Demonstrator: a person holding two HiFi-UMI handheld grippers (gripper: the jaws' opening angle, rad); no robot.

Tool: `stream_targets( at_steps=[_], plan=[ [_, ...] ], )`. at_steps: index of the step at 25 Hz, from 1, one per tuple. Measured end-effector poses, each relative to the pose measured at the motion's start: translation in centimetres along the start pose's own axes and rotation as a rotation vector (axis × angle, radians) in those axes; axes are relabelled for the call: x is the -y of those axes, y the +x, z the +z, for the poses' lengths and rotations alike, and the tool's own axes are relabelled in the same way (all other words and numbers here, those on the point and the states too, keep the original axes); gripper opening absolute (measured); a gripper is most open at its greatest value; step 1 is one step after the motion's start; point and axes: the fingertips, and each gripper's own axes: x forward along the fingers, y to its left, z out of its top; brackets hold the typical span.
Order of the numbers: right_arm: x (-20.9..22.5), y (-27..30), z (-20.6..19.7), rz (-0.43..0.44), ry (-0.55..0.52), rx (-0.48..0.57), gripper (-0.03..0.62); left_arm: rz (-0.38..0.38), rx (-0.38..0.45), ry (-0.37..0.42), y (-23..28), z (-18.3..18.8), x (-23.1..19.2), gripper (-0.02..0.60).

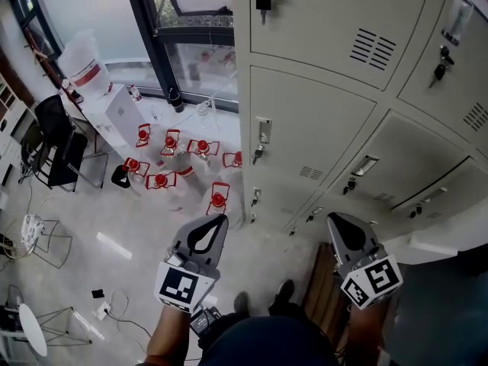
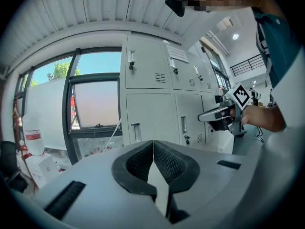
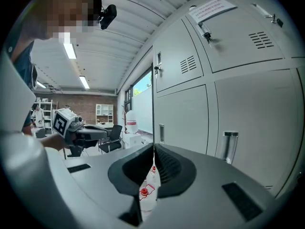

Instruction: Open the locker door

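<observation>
A bank of pale grey lockers [image 1: 328, 75] fills the upper right of the head view, every door looking closed. The nearest door has a recessed handle [image 1: 263, 132] with a key under it. My left gripper [image 1: 218, 219] is held low in front of the lockers, short of them, jaws shut with nothing between. My right gripper [image 1: 333, 219] is level with it, also shut and empty. The left gripper view looks past its shut jaws [image 2: 153, 144] at a door handle [image 2: 136, 131] some way off. In the right gripper view a handle [image 3: 229, 146] stands right of the shut jaws [image 3: 153, 150].
Several water bottles with red caps [image 1: 171, 166] stand on the floor left of the lockers, under a window [image 1: 191, 21]. White boxes [image 1: 122, 113] and a black chair [image 1: 57, 139] are further left. The person's shoes [image 1: 282, 292] and a wooden board [image 1: 320, 280] lie below the grippers.
</observation>
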Motion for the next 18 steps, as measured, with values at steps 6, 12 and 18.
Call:
stream_targets(
  at_steps=[6,12,18],
  plan=[
    [0.9,0.9,-0.6,0.023,0.004,-0.006,0.037,0.022,-0.009,0.003,2.0,-0.4,-0.7,0.018],
    [1.9,1.2,-1.2,0.029,0.012,-0.017,0.037,0.03,-0.007,0.007,4.1,-0.3,-1.1,0.018],
    [3.0,1.4,-2.1,0.032,0.02,-0.031,0.037,0.049,-0.005,0.006,6.4,-0.7,-2.0,0.018]
  ],
)
